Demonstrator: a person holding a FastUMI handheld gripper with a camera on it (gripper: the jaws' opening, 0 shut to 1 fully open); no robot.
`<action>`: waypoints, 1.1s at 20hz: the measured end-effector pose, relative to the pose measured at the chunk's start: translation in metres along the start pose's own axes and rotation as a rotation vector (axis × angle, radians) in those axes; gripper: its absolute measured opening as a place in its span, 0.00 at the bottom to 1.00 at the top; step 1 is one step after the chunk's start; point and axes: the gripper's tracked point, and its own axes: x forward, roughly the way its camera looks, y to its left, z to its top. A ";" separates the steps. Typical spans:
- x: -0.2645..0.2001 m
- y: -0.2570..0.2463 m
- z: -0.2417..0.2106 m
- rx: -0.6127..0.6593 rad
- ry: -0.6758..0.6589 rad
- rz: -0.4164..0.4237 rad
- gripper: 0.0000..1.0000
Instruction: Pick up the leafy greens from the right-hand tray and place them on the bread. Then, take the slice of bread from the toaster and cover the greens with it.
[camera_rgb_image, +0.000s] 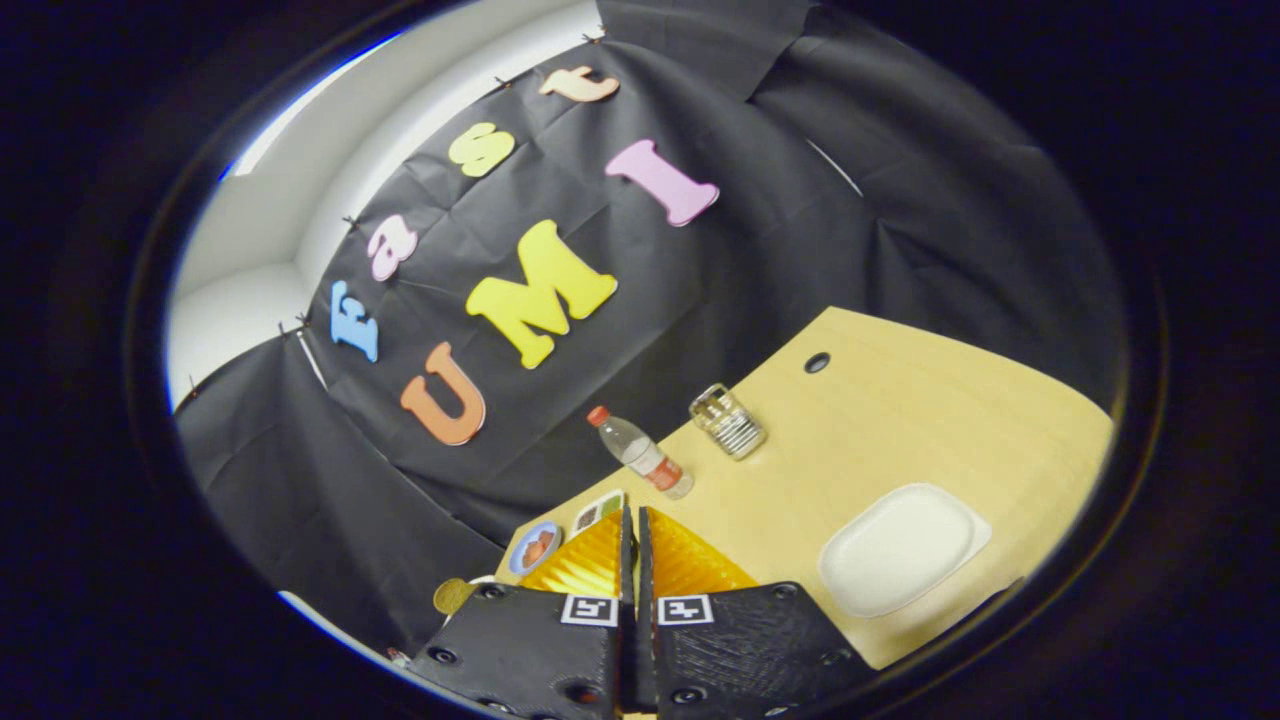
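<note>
Gripper view looks along the hand-held gripper (636, 545), whose two fingers (590, 560) stand pressed almost together with only a thin slit between them and nothing held. They hang above a pale wooden bench (900, 400) that appears tilted. Off to the right of the fingers lies a white tray (900, 548), with nothing visible on it. Beyond the fingertips a plastic bottle (642, 453) with a red cap lies or leans on the bench, and a clear glass jar (728, 420) stands near it. Just left of the fingers sits a small plate (535, 547) carrying something brownish, too small to tell what; a card (598, 511) lies beside it
</note>
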 end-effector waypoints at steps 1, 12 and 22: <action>0.005 0.009 -0.012 -0.020 0.006 0.003 0.00; 0.065 0.081 -0.148 0.042 0.170 0.101 0.00; 0.080 0.004 -0.147 -0.086 0.101 -0.049 0.00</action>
